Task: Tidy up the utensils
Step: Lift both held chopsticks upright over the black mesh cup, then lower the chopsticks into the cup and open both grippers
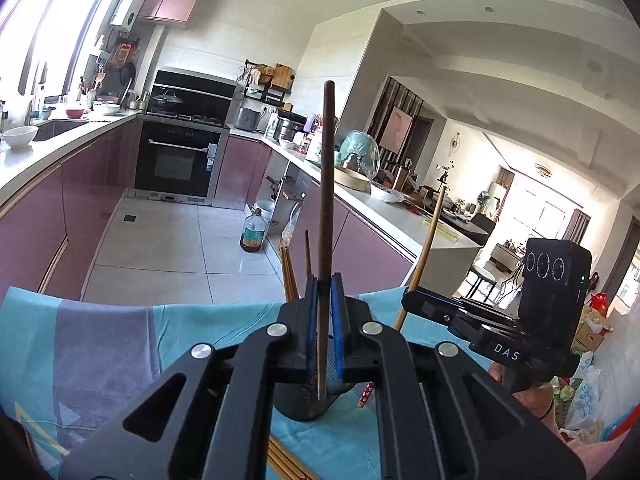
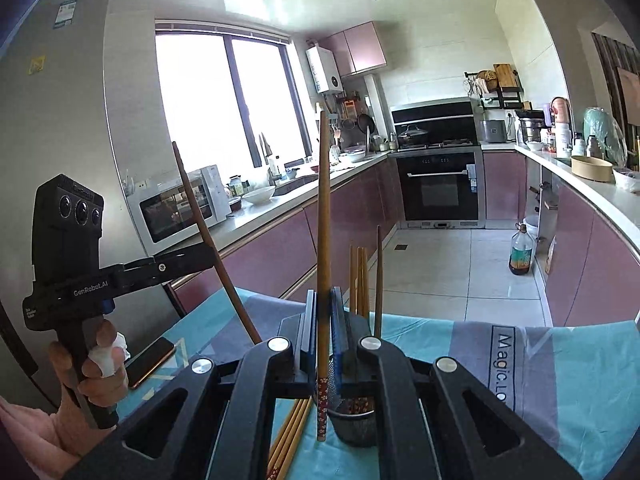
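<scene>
My left gripper [image 1: 325,282] is shut on a dark brown chopstick [image 1: 326,168] that stands upright above a dark mesh holder [image 1: 308,404]. Several light wooden chopsticks [image 1: 289,272] stand in that holder. My right gripper [image 2: 325,294] is shut on a light wooden chopstick [image 2: 323,200] with a red patterned end, held upright beside the same holder [image 2: 356,414]. The right wrist view shows the left gripper [image 2: 210,258] at the left, in a person's hand. The left wrist view shows the right gripper [image 1: 410,295] at the right. More loose chopsticks [image 2: 290,440] lie on the cloth.
A turquoise and grey cloth [image 2: 560,360] covers the table. A phone [image 2: 152,360] lies near the table's left edge, with a fridge [image 2: 60,120] behind it. Beyond the table are pink kitchen cabinets [image 2: 340,216], an oven [image 2: 440,188] and an oil bottle [image 2: 521,250] on the floor.
</scene>
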